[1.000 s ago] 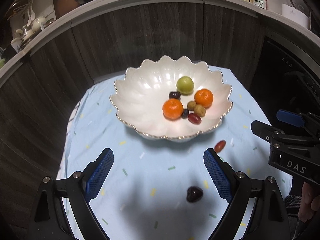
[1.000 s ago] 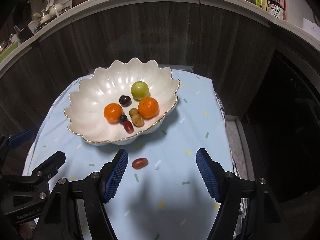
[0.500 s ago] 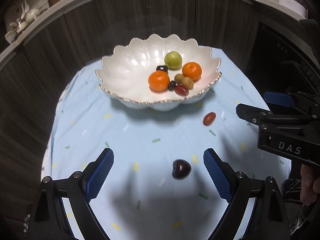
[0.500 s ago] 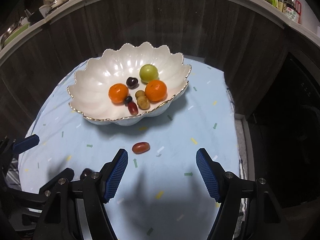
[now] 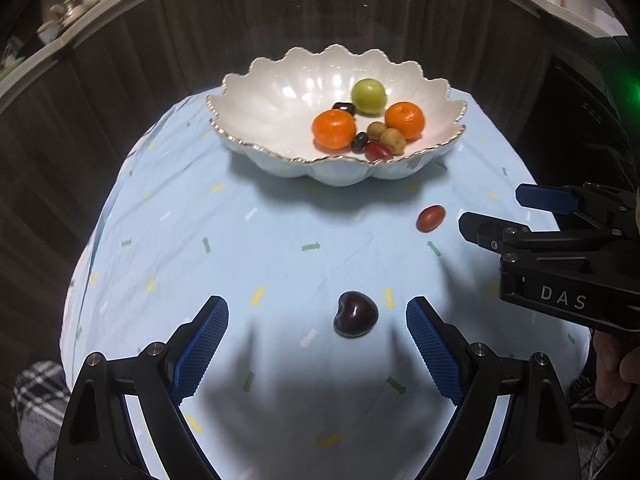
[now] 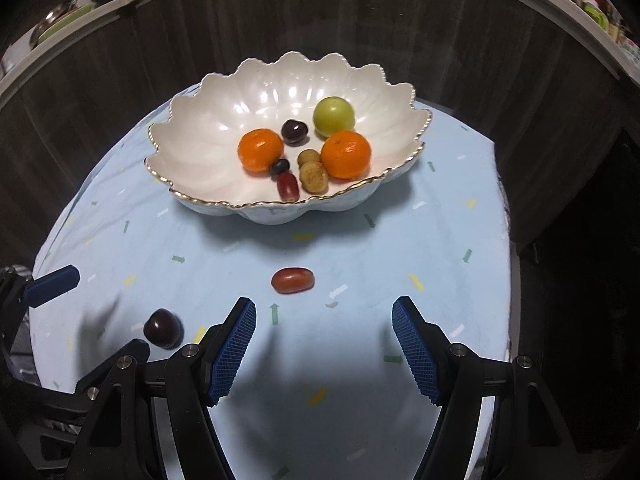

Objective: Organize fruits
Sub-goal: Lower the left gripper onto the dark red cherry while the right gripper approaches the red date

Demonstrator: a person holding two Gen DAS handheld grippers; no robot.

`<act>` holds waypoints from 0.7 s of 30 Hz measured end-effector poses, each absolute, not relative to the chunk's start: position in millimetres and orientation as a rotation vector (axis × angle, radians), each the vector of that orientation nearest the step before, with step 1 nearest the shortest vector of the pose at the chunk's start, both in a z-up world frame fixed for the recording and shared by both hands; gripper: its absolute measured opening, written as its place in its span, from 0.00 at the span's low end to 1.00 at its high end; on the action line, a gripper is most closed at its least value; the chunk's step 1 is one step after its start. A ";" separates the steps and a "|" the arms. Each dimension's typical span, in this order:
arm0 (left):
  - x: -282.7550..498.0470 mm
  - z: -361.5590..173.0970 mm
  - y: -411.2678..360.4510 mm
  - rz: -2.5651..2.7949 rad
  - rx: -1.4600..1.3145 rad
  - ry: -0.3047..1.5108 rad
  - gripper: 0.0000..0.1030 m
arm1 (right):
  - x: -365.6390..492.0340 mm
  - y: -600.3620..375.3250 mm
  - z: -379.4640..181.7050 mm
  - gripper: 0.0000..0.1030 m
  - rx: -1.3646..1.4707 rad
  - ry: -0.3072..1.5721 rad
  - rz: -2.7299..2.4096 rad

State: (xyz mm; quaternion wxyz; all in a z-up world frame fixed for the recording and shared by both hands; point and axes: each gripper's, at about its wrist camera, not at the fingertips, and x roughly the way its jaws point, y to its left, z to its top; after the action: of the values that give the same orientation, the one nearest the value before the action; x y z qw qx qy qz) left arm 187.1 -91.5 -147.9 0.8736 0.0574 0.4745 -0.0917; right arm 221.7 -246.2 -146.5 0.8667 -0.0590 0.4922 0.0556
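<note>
A white scalloped bowl [image 5: 280, 92] [image 6: 224, 120] with a gold rim holds two oranges, a green fruit and several small fruits. On the pale blue cloth a dark cherry [image 5: 355, 314] [image 6: 161, 327] lies between the fingertips of my left gripper [image 5: 318, 344], which is open and touches nothing. A red oval tomato [image 6: 293, 280] [image 5: 430, 218] lies just beyond my right gripper [image 6: 324, 344], also open and empty. In the left wrist view the right gripper's body juts in from the right.
The blue cloth [image 5: 240, 248] covers a small round table with dark wooden cabinet fronts [image 6: 480, 60] behind it. A counter with kitchenware runs along the top. A hand [image 5: 612, 364] holds the right gripper's handle at the far right.
Both grippers have sunk toward the cloth. The cherry now lies between the left fingertips, and the tomato has come closer to the right fingertips. Neither fruit has moved.
</note>
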 end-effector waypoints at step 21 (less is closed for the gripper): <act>190.4 -181.9 -100.4 -0.172 0.098 0.984 0.69 | 241.1 -236.1 -173.2 0.75 -0.171 1.011 0.196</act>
State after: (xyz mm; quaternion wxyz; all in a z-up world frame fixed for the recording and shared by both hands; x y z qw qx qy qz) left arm 190.4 -100.4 -181.9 0.8767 0.0467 0.4715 -0.0825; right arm 241.1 -236.1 -173.2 0.8668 -0.0819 0.4828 0.0935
